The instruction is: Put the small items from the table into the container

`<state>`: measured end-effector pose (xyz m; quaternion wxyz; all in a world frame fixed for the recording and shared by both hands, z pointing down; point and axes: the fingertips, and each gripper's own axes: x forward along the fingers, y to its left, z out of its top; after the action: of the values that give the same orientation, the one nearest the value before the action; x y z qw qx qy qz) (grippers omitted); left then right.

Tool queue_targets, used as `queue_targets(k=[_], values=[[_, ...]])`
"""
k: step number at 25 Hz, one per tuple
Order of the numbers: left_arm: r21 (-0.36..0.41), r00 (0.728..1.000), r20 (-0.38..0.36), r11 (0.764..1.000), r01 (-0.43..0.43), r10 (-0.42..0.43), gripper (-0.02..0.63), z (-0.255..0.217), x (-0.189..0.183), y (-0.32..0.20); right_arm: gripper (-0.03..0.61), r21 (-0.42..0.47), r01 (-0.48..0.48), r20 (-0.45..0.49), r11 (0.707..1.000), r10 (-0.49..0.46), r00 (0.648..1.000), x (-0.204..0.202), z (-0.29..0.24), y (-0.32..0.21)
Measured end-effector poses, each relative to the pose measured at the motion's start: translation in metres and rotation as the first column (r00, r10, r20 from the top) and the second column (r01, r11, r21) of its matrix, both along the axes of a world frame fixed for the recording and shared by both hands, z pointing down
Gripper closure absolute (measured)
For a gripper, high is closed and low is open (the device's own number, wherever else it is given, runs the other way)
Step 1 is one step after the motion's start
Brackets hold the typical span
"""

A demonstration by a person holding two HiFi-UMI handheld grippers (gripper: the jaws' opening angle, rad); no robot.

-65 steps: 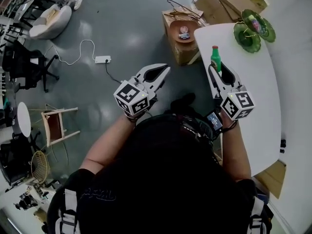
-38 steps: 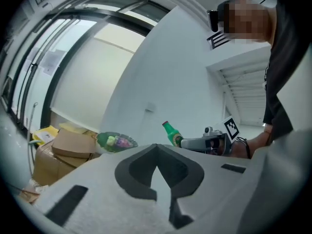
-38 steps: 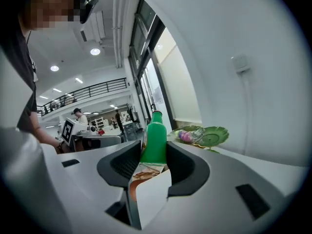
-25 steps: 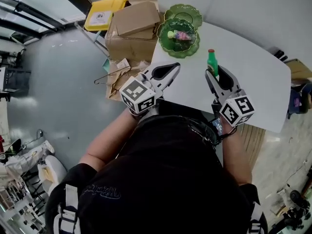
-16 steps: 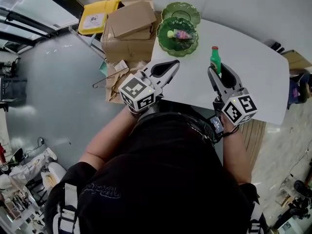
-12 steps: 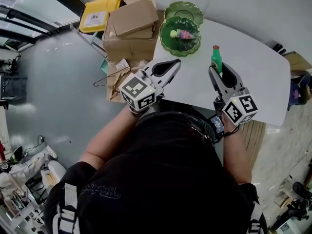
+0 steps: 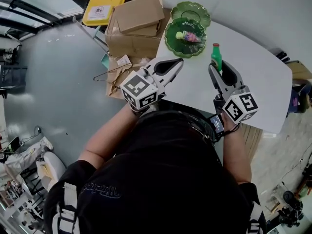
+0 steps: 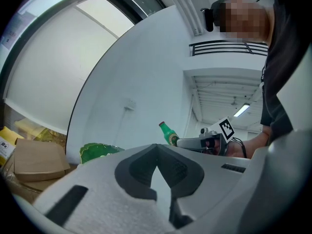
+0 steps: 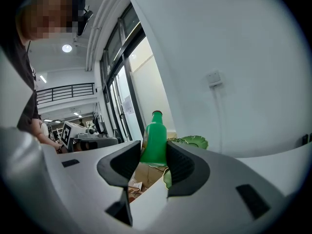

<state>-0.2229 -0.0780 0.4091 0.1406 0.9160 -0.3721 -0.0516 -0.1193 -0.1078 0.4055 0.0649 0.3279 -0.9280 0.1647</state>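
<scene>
Two hand-held grippers, 1 bottle, 2 dishes, approx. 2 small sweets. Left gripper (image 7: 178, 62) has its jaws pressed together w/ nothing between them, held over the table's near edge. Right gripper (image 7: 217, 67) pinches a green bottle (image 7: 216, 58) by its body, red cap up, over the table. Sweets (image 7: 187, 35), one yellowish and one pink, lie in the nearer green dish (image 7: 173, 42). It overlaps a second dish (image 7: 194, 9) at the far edge. Both are glossy, round, w/ scalloped rims. White table (image 7: 253, 82), smooth, rounded corners. Grey polished floor (image 7: 58, 82). Brown cardboard boxes (image 7: 136, 18) and a yellow box (image 7: 105, 6) sit left of the table.
</scene>
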Motion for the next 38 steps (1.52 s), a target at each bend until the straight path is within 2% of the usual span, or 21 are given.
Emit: queue_targets(k=[8,19,28,38], values=[[-0.032,0.999,-0.006,0.998,0.046,-0.047,0.609,0.012,-0.005,-0.02,0.408,-0.026,0.104,-0.01,0.994,-0.104,0.995,-0.032,0.012,-0.024],[-0.101,0.993,-0.006,0.988,0.113,-0.115,0.609,0.035,-0.013,-0.038,0.408,-0.09,0.226,-0.016,0.97,-0.229,0.973,-0.075,0.043,-0.048],[-0.131,0.987,-0.005,0.978,0.16,-0.162,0.609,0.044,-0.022,-0.04,0.408,-0.085,0.251,0.006,0.964,-0.252,0.968,-0.083,0.042,-0.061],[-0.111,0.989,-0.006,0.983,0.143,-0.144,0.609,0.04,-0.023,-0.039,0.408,-0.034,0.205,0.008,0.978,-0.205,0.979,-0.069,0.027,-0.071]])
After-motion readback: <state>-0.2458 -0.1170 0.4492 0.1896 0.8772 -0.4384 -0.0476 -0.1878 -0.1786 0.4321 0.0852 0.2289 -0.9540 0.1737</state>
